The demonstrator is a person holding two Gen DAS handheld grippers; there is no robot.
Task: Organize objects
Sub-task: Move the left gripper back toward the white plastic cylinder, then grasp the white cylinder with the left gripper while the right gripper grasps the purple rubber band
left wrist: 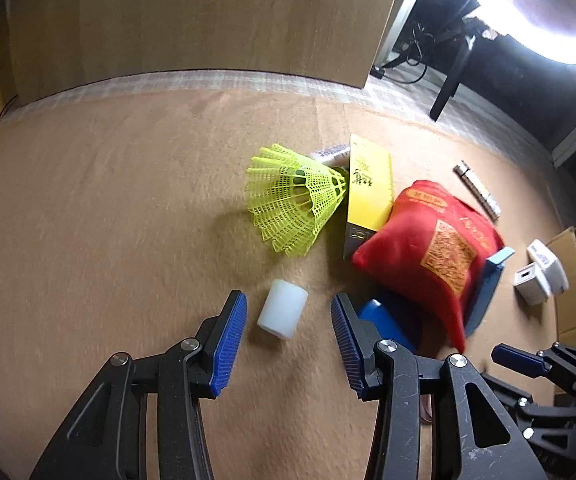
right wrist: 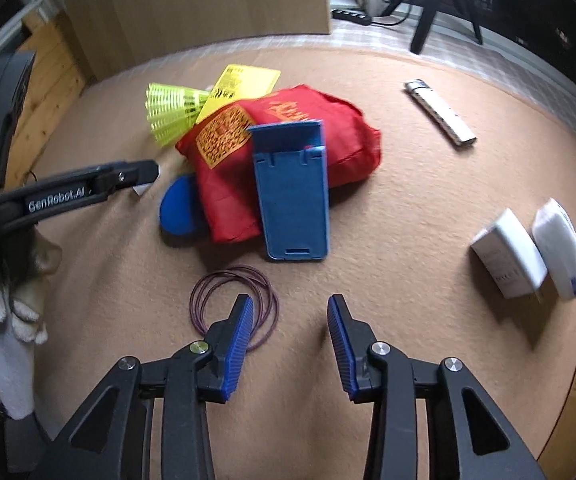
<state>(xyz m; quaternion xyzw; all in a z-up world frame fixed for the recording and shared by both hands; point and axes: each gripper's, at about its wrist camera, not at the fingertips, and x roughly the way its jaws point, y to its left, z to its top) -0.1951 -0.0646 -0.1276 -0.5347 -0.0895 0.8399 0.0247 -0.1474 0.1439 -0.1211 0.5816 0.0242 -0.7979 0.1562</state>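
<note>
On the tan felt mat (right wrist: 428,208) that covers the work surface, the biggest thing is a red cloth pouch (right wrist: 288,140) with orange printed panels, lying near the middle of the mat; every place below is given from it. Leaning on its near side is a blue plastic phone stand (right wrist: 294,200), its foot on the mat. A yellow card (left wrist: 370,188) with black lettering pokes out from under the pouch's far edge, and a neon-yellow plastic shuttlecock (left wrist: 292,200) lies on its side just beyond that card, its skirt turned away from the pouch. A round blue lid-like piece (right wrist: 177,212) is tucked partly under the pouch's left edge. Well to the right of the pouch sit two white chargers (right wrist: 528,254) side by side, and farther back on that side lies a slim white lighter (right wrist: 440,114). Near the pouch's front, past the phone stand, a loop of thin dark-red rubber bands (right wrist: 233,304) rests flat; the right gripper (right wrist: 290,344) hovers there with its jaws spread and nothing between them, one pad over the loop's edge. Left of the pouch a small white cylinder (left wrist: 282,309) lies between the spread jaws of the left gripper (left wrist: 288,344), untouched by either pad.
</note>
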